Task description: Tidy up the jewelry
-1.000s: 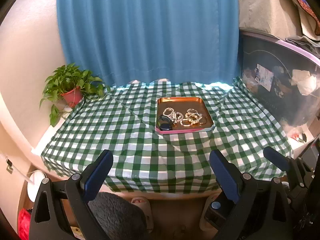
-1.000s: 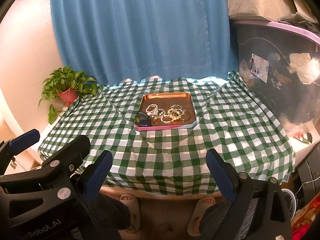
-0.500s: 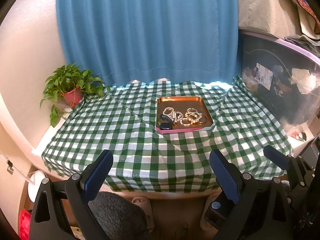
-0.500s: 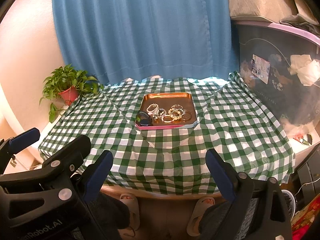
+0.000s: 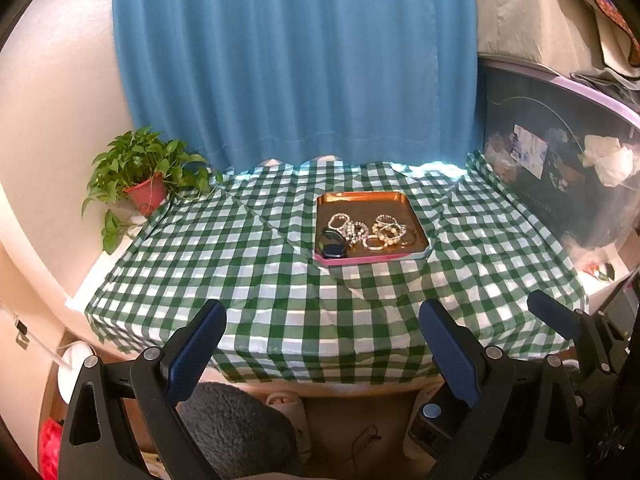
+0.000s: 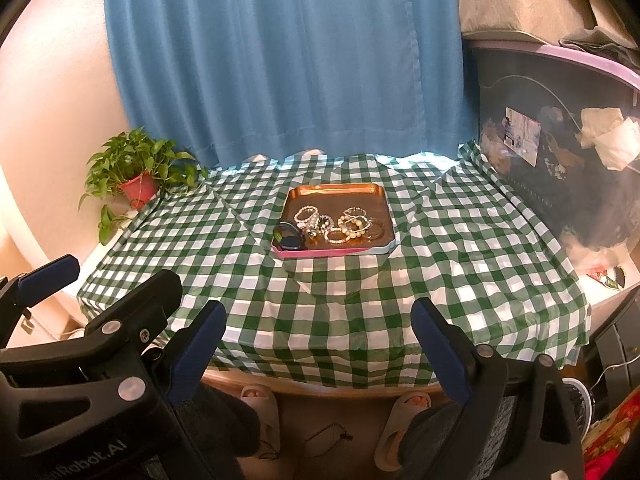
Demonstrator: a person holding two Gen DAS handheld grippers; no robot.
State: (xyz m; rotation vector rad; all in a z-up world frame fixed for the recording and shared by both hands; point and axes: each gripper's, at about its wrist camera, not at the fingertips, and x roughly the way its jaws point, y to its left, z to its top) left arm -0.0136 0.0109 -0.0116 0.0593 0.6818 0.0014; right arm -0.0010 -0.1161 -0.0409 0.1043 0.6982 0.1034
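Note:
A copper tray [image 5: 362,199] [image 6: 336,192] with a pink front rim sits mid-table on the green checked cloth [image 5: 240,256] [image 6: 360,292]. In it lie several bead bracelets [image 5: 378,232] [image 6: 344,226] and a dark round case [image 5: 331,244] [image 6: 287,237] at the front left corner. My left gripper [image 5: 322,324] hangs open before the table's near edge, nothing between its blue pads. My right gripper [image 6: 318,322] is open too, well short of the tray. The right gripper's fingertips [image 5: 554,316] show at the right of the left wrist view; the left gripper's fingers [image 6: 48,276] show at the left of the right wrist view.
A potted plant [image 5: 140,172] [image 6: 134,172] stands at the table's far left corner. A blue curtain [image 5: 296,60] hangs behind. A large storage bin [image 5: 560,168] [image 6: 552,140] crowds the right side. Below the table edge I see a person's feet in slippers [image 6: 260,400].

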